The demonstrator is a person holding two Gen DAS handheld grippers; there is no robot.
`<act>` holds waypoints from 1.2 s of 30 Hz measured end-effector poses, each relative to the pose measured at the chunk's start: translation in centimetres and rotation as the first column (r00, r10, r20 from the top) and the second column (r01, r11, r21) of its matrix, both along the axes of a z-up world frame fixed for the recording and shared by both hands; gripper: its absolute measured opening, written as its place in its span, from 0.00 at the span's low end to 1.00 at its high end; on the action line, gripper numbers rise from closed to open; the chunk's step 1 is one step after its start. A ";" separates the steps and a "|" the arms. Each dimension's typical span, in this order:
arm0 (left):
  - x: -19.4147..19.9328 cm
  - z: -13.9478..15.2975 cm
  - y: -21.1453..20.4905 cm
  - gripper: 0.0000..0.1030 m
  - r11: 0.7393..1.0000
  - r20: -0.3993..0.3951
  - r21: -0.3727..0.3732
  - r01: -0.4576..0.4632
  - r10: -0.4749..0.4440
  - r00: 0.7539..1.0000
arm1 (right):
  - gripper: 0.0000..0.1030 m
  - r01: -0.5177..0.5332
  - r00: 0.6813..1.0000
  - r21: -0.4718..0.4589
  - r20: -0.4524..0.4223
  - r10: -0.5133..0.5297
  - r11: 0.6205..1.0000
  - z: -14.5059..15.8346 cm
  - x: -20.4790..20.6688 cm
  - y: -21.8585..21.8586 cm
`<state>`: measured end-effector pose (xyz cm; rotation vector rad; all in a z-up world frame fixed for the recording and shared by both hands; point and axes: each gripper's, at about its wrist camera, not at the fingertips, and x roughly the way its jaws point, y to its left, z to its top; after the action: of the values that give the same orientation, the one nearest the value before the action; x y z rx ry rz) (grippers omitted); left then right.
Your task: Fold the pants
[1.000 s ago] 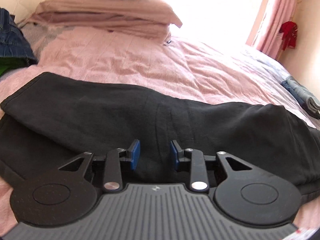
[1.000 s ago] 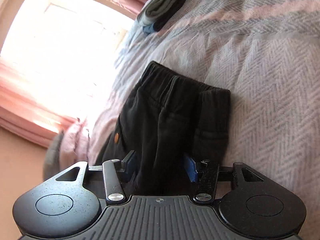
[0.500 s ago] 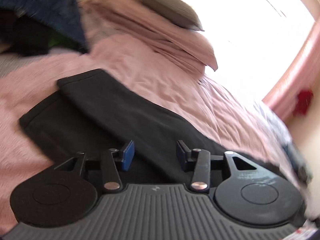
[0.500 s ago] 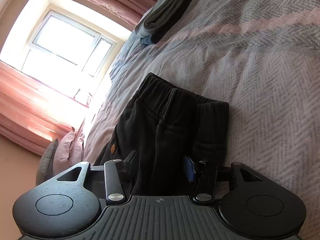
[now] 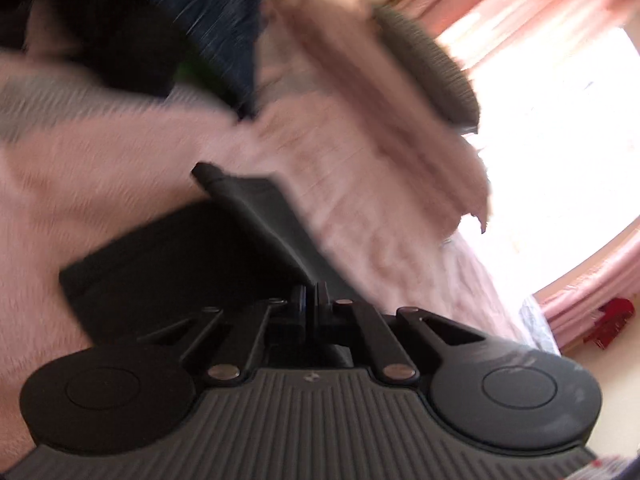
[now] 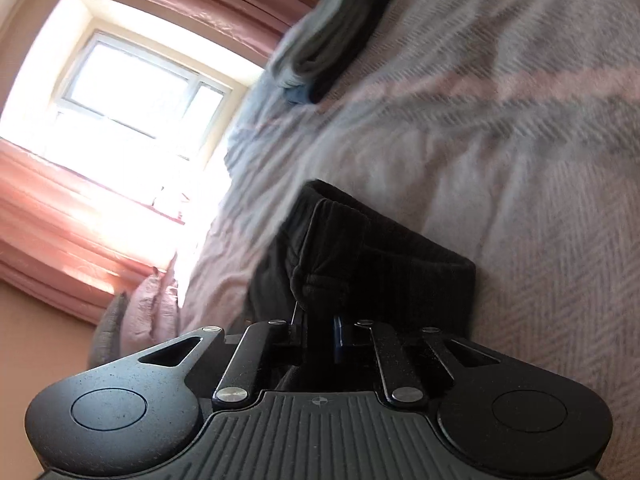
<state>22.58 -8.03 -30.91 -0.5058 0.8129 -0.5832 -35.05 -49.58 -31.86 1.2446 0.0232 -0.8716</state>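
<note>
The black pants [image 5: 160, 264] lie on the pink bedcover [image 5: 80, 168], and the left wrist view is blurred by motion. In it the leg ends point up and left, and an upper layer of fabric runs down into my left gripper [image 5: 310, 308], which is shut on it. The right wrist view shows the pants' waistband [image 6: 360, 248] bunched and lifted off the grey herringbone cover [image 6: 540, 200]. My right gripper [image 6: 318, 328] is shut on a fold of that waistband.
A pile of dark blue and black clothes [image 5: 192, 24] sits at the far left of the bed. Pink and grey pillows [image 5: 420, 64] lie by the bright window [image 6: 132, 88]. A folded stack of grey and blue clothes [image 6: 336, 36] rests further down the bed.
Both grippers have gone from open to shut on the pants. The left one has swung toward the leg ends, and the right one has gathered the waistband and raised it.
</note>
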 end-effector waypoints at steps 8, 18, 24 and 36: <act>-5.2 -2.4 3.4 0.02 0.976 0.147 0.208 0.067 -0.099 0.984 | 0.07 -0.016 0.995 0.087 -0.099 0.024 0.996 -3.2 -2.3 1.9; -3.0 -3.1 3.0 0.02 0.982 0.122 0.164 0.093 -0.114 0.986 | 0.07 -0.003 1.000 0.093 -0.025 0.005 0.996 -2.5 -2.7 2.2; -4.4 3.2 3.2 0.03 0.989 0.376 0.090 0.120 -0.145 0.915 | 0.07 0.026 0.978 0.030 0.204 -0.032 0.999 -2.0 -4.0 3.6; -4.2 -6.2 6.2 0.14 0.996 0.039 0.050 0.068 -0.070 0.997 | 0.09 0.032 0.999 0.117 0.017 -0.035 0.993 -4.2 -2.9 2.5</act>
<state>18.36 -1.85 -37.11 -0.4218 0.8066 -0.6343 -37.94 -47.09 -36.04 1.3663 0.0384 -0.8974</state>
